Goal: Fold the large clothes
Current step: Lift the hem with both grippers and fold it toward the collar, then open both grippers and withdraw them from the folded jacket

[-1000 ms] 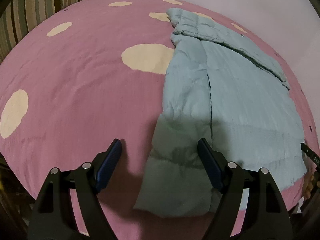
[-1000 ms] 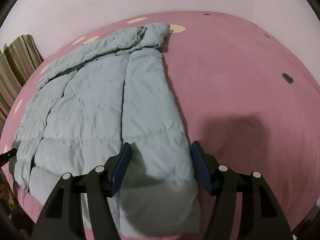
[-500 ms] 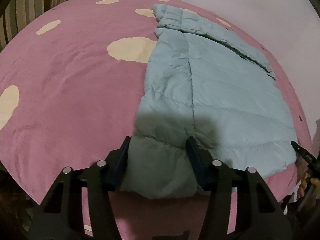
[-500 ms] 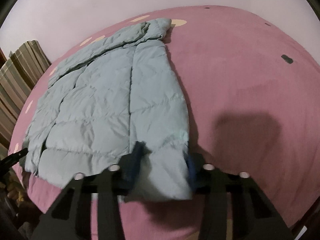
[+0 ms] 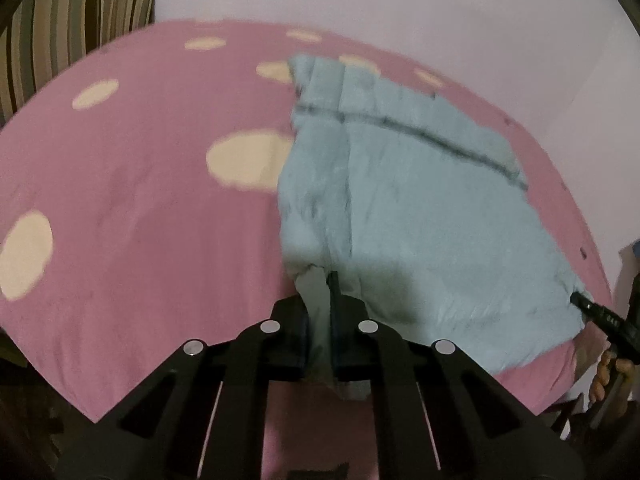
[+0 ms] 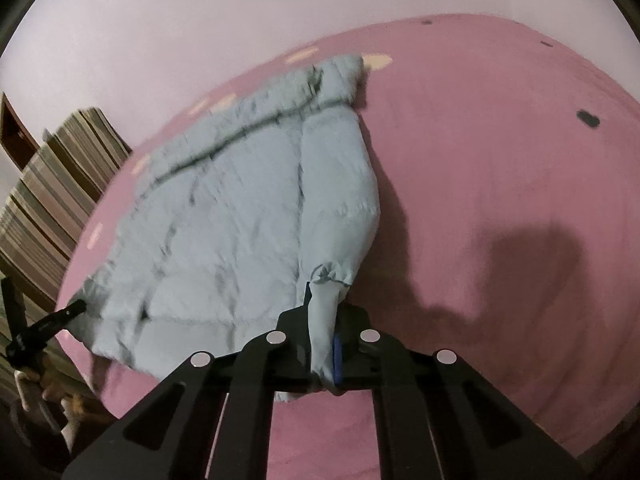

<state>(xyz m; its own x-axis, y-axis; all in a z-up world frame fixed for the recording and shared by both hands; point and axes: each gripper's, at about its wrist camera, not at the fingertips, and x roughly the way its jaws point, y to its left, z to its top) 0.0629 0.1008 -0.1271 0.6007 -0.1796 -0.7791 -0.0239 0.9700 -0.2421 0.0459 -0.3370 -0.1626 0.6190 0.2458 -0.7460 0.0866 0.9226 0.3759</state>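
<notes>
A light blue puffer jacket [image 5: 420,208] lies on a pink bed cover [image 5: 140,220] with cream spots. My left gripper [image 5: 320,320] is shut on the jacket's near left bottom corner, the cloth bunched between its jaws. In the right wrist view the jacket [image 6: 240,216] spreads to the left, and my right gripper [image 6: 322,340] is shut on its near right bottom corner, which is lifted and pinched. The right gripper also shows in the left wrist view [image 5: 600,314] at the jacket's far corner. The left gripper shows in the right wrist view [image 6: 48,324] at the left edge.
A pale wall [image 5: 400,8] runs behind the bed. A striped curtain or cushion [image 5: 60,20] stands at the far left, also in the right wrist view [image 6: 52,184]. The pink cover [image 6: 500,160] stretches bare to the right of the jacket.
Both grippers have closed on the jacket's bottom corners and raised them off the bed. A second ago both were open above the hem.
</notes>
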